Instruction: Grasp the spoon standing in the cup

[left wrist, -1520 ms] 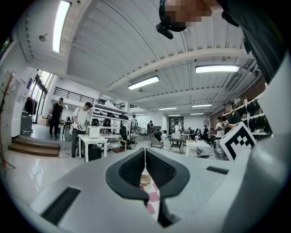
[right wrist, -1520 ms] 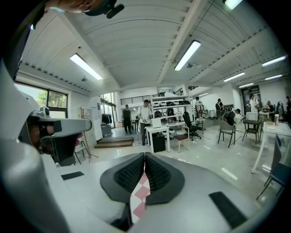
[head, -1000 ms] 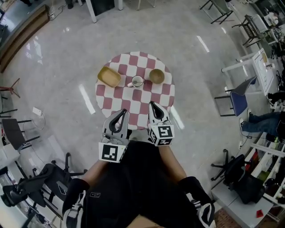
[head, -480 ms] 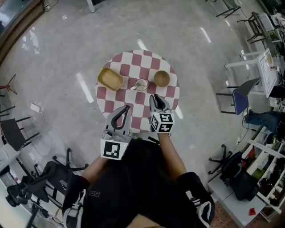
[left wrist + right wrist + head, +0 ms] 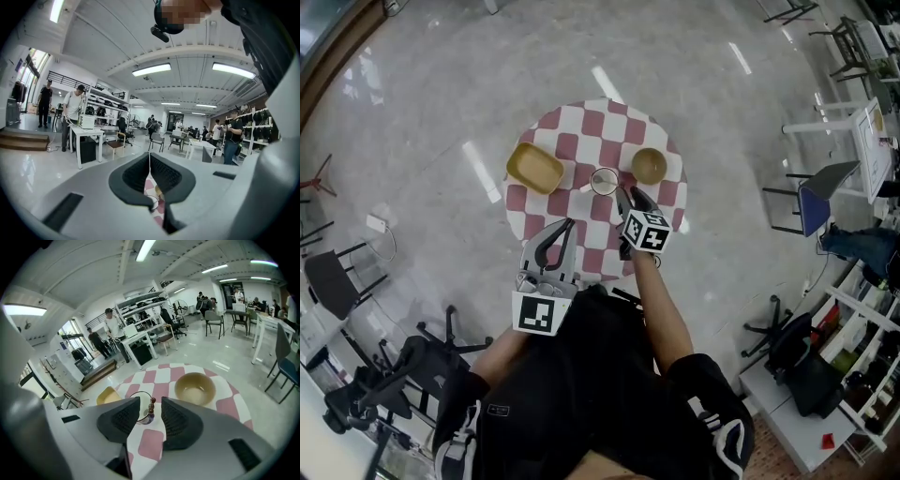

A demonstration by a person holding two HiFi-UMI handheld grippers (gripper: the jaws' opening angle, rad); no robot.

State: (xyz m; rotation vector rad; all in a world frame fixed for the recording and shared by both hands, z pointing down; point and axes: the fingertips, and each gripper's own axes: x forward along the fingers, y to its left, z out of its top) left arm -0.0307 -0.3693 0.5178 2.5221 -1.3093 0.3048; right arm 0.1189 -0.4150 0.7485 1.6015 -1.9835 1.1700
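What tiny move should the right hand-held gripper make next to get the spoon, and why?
Probably ease forward a little. The right hand-held gripper has its jaws opening, and the spoon standing in the cup shows in the gap between them, seemingly just ahead of the pads and untouched.

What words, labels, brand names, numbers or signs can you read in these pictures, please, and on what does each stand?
No readable text in any view.
Left marker cube and right marker cube: black-and-white square patterns only, no letters or digits.
Cup, round bowl, yellow dish, checked tablecloth: no print visible.
Shelves in the background: any labels are too small to read.
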